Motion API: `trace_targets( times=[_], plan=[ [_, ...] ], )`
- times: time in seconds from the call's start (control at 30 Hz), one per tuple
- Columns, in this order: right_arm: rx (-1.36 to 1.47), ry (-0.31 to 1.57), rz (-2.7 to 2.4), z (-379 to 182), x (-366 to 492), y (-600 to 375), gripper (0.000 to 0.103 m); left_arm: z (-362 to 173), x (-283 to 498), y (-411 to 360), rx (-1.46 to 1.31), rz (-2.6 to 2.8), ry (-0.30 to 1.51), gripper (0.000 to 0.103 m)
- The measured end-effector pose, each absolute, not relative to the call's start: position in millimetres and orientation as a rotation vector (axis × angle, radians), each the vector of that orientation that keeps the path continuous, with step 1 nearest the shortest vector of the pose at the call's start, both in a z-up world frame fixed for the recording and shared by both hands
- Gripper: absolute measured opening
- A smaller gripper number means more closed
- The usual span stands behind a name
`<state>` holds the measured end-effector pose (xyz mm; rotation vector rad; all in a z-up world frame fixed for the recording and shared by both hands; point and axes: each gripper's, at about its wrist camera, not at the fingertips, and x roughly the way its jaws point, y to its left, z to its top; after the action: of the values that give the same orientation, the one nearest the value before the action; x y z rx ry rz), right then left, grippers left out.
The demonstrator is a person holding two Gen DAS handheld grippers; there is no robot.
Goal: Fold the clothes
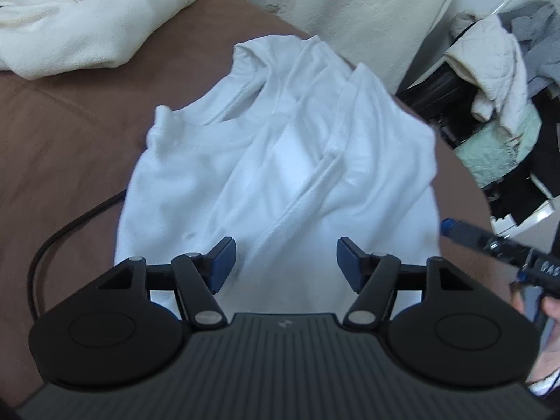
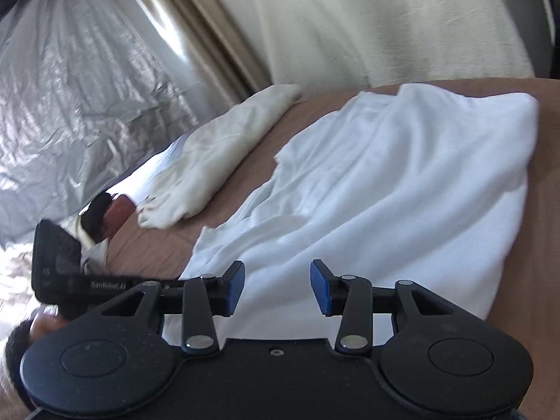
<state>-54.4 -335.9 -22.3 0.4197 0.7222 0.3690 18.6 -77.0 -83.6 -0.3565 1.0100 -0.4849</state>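
A white garment [image 1: 280,161] lies partly folded on the brown surface [image 1: 70,133], with its sleeves laid in over the body. My left gripper [image 1: 285,255] hovers over the garment's near edge, open, with only cloth showing below the gap between the blue pads. In the right wrist view the same garment [image 2: 385,182] fills the middle. My right gripper [image 2: 277,280] is open just above its near edge and holds nothing. One finger of the right gripper [image 1: 462,234] reaches in from the right of the left wrist view. The left gripper's body [image 2: 59,262] shows at the left of the right wrist view.
A cream fleece garment [image 1: 70,17] lies at the far left of the surface, also visible as a cream garment [image 2: 210,161]. A black cable [image 1: 70,231] runs under the white garment's left side. Piled clothes [image 1: 497,70] sit off the right edge. Silver sheeting [image 2: 70,105] hangs at the left.
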Motion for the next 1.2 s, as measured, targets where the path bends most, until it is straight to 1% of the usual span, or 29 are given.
trace_targets(
  times=[0.03, 0.17, 0.2, 0.23, 0.27, 0.33, 0.37, 0.4, 0.43, 0.47, 0.57, 0.73, 0.8, 0.9, 0.93, 0.97, 1.0, 1.03, 1.07, 1.13, 1.2],
  plan=[
    [0.421, 0.718, 0.358, -23, -52, -337, 0.053, -84, 19, -79, -0.323, -0.459, 1.021, 0.063],
    [0.411, 0.725, 0.313, -31, -53, -347, 0.053, -81, 11, -80, -0.225, -0.393, 1.090, 0.064],
    [0.411, 0.732, 0.298, -33, -50, -349, 0.053, -80, 7, -77, -0.239, -0.413, 1.092, 0.065],
    [0.405, 0.734, 0.282, -30, -47, -353, 0.053, -80, 3, -74, -0.254, -0.425, 1.093, 0.070],
    [0.398, 0.737, 0.265, -27, -43, -357, 0.053, -80, 0, -72, -0.266, -0.428, 1.094, 0.073],
    [0.370, 0.740, 0.218, -16, -32, -363, 0.053, -85, 1, -67, -0.280, -0.415, 1.097, 0.072],
    [0.345, 0.744, 0.184, -6, -21, -365, 0.055, -87, 2, -66, -0.284, -0.415, 1.092, 0.066],
    [0.338, 0.747, 0.154, 1, -9, -368, 0.057, -89, 3, -66, -0.284, -0.423, 1.078, 0.058],
    [0.331, 0.751, 0.125, 8, 2, -371, 0.063, -89, 4, -67, -0.277, -0.443, 1.067, 0.027],
    [0.325, 0.754, 0.096, 16, 14, -373, 0.065, -89, 7, -69, -0.283, -0.482, 1.068, 0.011],
    [0.358, 0.808, 0.084, 20, 60, -376, 0.067, -89, 13, -62, -0.417, -0.564, 1.081, 0.012],
    [0.371, 0.912, 0.018, -10, 126, -359, 0.067, -98, 16, -59, -0.444, -0.542, 1.113, 0.012],
    [0.361, 0.949, -0.044, -26, 147, -353, 0.067, -99, 17, -60, -0.443, -0.535, 1.118, 0.017],
    [0.331, 0.957, -0.135, -45, 167, -347, 0.067, -95, 21, -64, -0.406, -0.525, 1.102, 0.029],
    [0.319, 0.957, -0.158, -51, 172, -345, 0.068, -94, 21, -65, -0.398, -0.523, 1.094, 0.033],
    [0.307, 0.957, -0.167, -55, 175, -342, 0.073, -93, 21, -66, -0.391, -0.523, 1.085, 0.035],
    [0.298, 0.953, -0.168, -56, 176, -341, 0.076, -91, 20, -66, -0.384, -0.521, 1.074, 0.036],
    [0.298, 0.948, -0.157, -57, 177, -339, 0.084, -88, 19, -67, -0.375, -0.519, 1.060, 0.036],
    [0.300, 0.942, -0.143, -55, 176, -339, 0.086, -85, 17, -67, -0.370, -0.518, 1.038, 0.036],
    [0.290, 0.929, -0.128, -51, 175, -336, 0.086, -78, 13, -66, -0.364, -0.526, 0.979, 0.035],
    [0.205, 0.920, -0.106, -50, 175, -327, 0.086, -74, 13, -71, -0.335, -0.557, 0.966, 0.035]
  ],
)
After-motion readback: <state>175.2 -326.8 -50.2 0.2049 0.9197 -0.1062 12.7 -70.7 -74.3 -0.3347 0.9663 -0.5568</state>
